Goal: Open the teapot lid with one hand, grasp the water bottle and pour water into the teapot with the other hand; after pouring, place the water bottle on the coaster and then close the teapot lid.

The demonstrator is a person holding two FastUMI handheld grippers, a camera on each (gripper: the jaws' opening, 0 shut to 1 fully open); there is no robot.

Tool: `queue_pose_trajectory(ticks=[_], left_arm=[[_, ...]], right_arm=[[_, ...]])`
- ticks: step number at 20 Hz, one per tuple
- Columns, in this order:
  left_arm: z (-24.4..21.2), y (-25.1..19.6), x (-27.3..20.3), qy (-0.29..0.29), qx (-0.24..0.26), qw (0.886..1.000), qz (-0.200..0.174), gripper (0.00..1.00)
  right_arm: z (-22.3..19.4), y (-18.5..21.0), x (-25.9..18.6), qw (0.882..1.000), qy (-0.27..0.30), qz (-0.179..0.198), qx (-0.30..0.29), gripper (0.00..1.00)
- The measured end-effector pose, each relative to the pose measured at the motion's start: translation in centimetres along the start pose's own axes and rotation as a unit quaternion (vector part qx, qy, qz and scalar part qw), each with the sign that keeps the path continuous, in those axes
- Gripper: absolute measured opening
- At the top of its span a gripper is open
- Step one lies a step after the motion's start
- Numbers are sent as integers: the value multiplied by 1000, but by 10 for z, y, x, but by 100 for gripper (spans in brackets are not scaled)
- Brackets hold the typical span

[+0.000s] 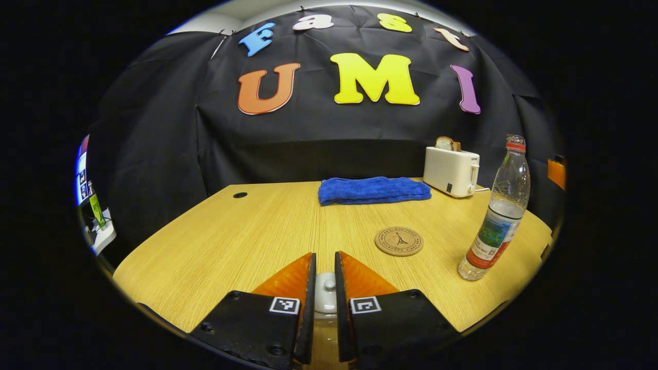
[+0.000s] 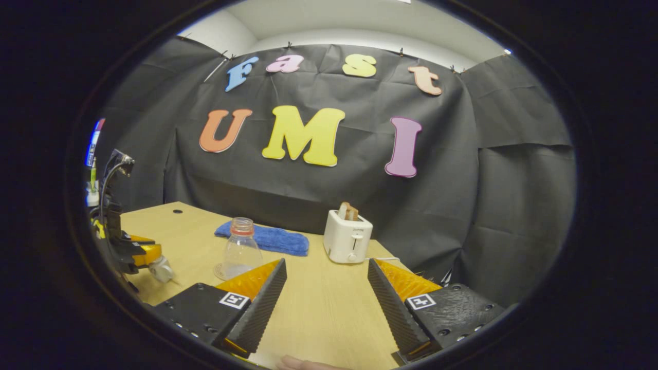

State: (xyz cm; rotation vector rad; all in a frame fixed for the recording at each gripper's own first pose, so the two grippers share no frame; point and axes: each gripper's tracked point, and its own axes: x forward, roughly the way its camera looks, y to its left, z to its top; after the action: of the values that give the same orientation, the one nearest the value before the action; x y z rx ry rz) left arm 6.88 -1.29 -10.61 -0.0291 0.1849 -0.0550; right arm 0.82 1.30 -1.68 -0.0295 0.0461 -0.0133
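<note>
The left gripper (image 1: 325, 288) was seen closed down on the knob of the teapot lid (image 1: 325, 292), both fingers pressed against it; the teapot body beneath was largely hidden. The right gripper (image 2: 325, 303) was held with its jaws spread wide and nothing between them, above the table (image 2: 318, 308). The water bottle (image 2: 240, 247) stood upright, uncapped, ahead of the right gripper and to its left, just in front of the blue towel (image 2: 267, 239). The coaster (image 1: 399, 241) lay flat just left of the bottle, between bottle and teapot. It was judged that the bottle would be reached by the right gripper, its vertical axis calling for a level, sideways grasp.
</note>
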Motion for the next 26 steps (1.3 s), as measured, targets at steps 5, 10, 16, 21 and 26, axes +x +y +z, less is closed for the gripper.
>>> queue_pose_trajectory(ticks=[5, 10, 16, 21, 26], left_arm=[[1, -2, 0, -5, 4, 1000, -1, 10], [21, -1, -10, -32, 6, 999, -2, 6], [47, 0, -34, -50, -6, 999, -22, 6], [63, 9, -52, -54, -22, 998, -36, 6], [73, 24, -60, -57, -25, 997, -38, 6]], right_arm=[[-3, 11, 0, 1000, 5, 16, 5, 98], [-13, 40, 1, 998, 21, 61, 21, 95], [-25, 80, -3, 993, 27, 108, 37, 95], [-36, 107, 11, 991, 11, 120, 52, 98], [-54, 121, 35, 992, 11, 107, 65, 95]])
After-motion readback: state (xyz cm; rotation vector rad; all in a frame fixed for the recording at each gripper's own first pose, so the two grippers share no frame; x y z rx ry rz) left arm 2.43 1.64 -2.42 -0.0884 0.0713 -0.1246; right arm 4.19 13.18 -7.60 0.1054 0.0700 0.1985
